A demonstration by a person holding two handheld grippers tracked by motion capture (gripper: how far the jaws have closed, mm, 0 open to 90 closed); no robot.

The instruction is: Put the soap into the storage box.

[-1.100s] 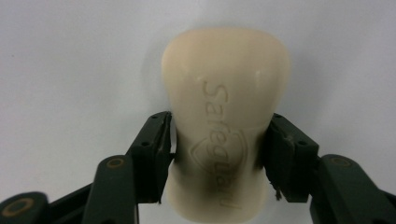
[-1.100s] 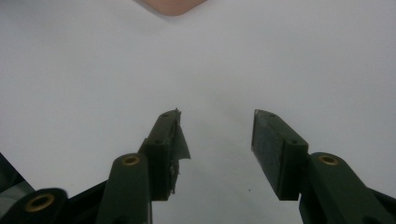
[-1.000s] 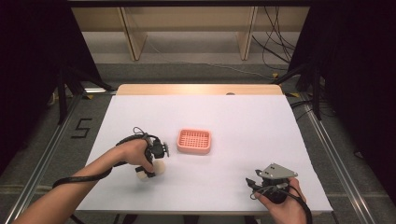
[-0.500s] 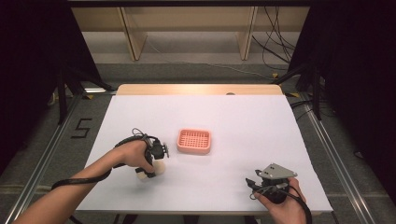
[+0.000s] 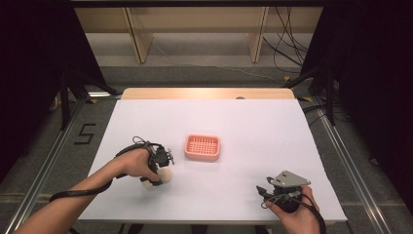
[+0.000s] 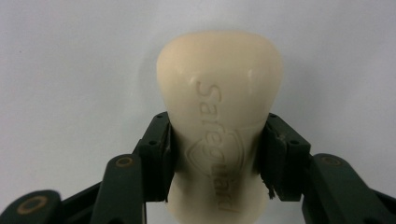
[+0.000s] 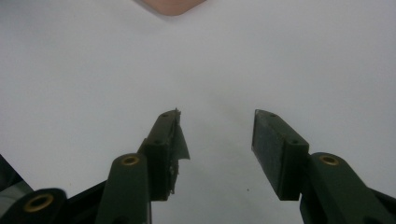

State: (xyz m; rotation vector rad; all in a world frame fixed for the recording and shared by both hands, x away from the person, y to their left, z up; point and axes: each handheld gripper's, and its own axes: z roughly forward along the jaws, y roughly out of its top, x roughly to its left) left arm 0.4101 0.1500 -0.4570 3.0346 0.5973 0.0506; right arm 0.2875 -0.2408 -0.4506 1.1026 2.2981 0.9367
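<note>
Soap bar (image 6: 219,121) clamped in the left hand-held gripper (image 6: 217,154) on the white worktop (image 5: 243,126), left of the pink tray (image 5: 202,147).
Both pads press the bar's narrow waist, jaws having just been closing on it; the smooth, rounded sides could squirt out of a hard or crooked squeeze on lifting. The right hand-held gripper (image 7: 215,140) rests open and empty near the front edge. The bar's near end is cut off below the frame, and torn padding on one right jaw looks loose.
</note>
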